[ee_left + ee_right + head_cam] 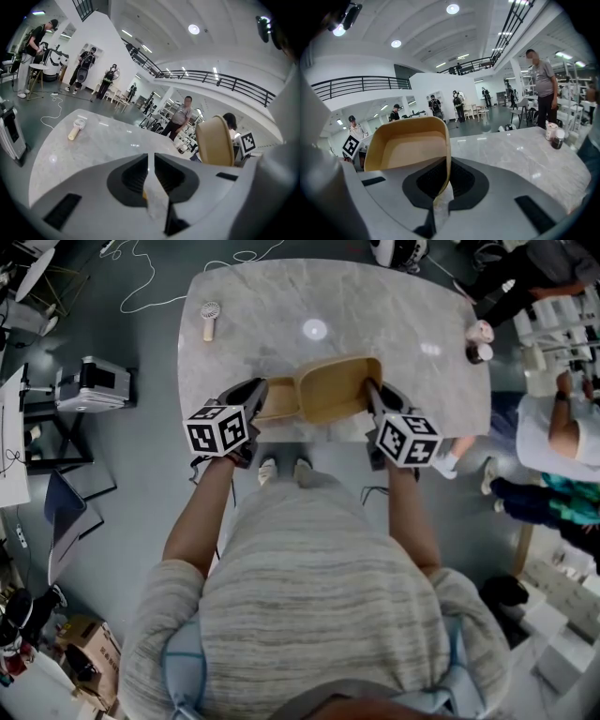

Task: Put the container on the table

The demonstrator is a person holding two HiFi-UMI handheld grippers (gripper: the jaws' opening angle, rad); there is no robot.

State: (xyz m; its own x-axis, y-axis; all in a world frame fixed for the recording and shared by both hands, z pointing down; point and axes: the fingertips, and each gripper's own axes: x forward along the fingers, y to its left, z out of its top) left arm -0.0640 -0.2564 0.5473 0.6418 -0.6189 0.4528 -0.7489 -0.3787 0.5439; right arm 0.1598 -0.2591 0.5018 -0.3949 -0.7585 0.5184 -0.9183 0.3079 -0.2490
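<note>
A tan, open-topped container (336, 390) is held between both grippers over the near edge of the grey marble table (281, 296). A flatter tan part (279, 401) joins it on the left. My left gripper (261, 396) is shut on that part's thin edge, seen edge-on between the jaws of the left gripper (151, 174). My right gripper (372, 396) is shut on the container's right wall. In the right gripper view the container (405, 147) tilts its hollow towards the camera, its wall pinched in the right gripper (444, 182). Whether it touches the table I cannot tell.
A small hand-held fan (209, 319) lies at the table's far left. Two cups (479, 341) stand at its right edge. Seated and standing people (562, 427) are close to the table's right side. Cables and equipment lie on the floor to the left.
</note>
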